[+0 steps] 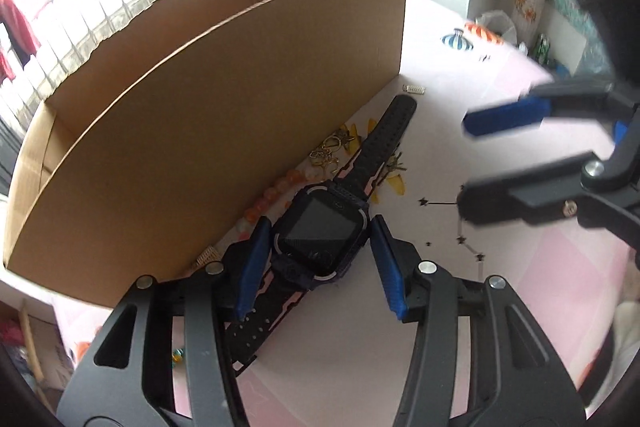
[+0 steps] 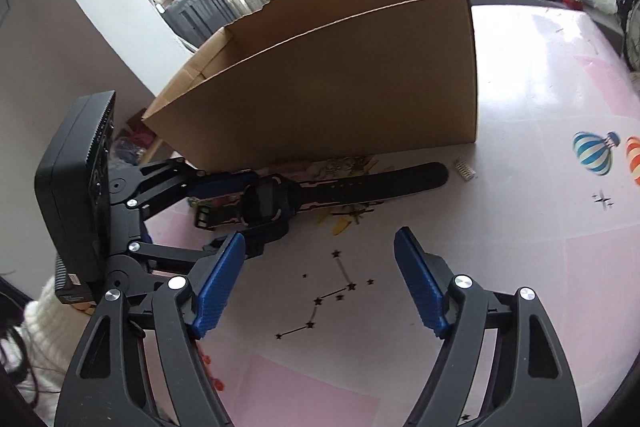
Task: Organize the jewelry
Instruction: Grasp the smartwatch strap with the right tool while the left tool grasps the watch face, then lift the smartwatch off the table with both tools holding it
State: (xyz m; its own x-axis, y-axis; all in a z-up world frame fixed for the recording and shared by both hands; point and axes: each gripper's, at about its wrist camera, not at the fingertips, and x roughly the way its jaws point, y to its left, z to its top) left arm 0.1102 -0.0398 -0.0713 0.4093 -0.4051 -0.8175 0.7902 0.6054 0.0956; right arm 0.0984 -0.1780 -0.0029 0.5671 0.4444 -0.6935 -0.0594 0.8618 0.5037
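left wrist view: the left claw (image 1: 316,259) straddles the face of a black watch (image 1: 320,231) that lies flat on the bench (image 1: 440,307), which is covered in a pale pink sheet printed with stars and balloons. its blue pads (image 1: 252,263) stand on either side of the watch case, half-spread; the left pad is close against the case, and a small gap shows at the right pad, so no firm grip can be told. the watch strap runs away from the camera along the foot of an open cardboard box (image 1: 240,107). between strap and box lie a string of orange beads (image 1: 268,199) and some gold rings (image 1: 328,151); a small silver clasp (image 1: 414,89) lies beyond the strap's far end. the right claw (image 1: 472,163) hangs at the right edge, blurred, its jaws apart with nothing between them.

right wrist view: the right claw (image 2: 320,283) is spread wide above bare bench (image 2: 520,227), near the watch (image 2: 264,207) but apart from it. the left claw (image 2: 244,211) reaches in from the left, around the watch case.
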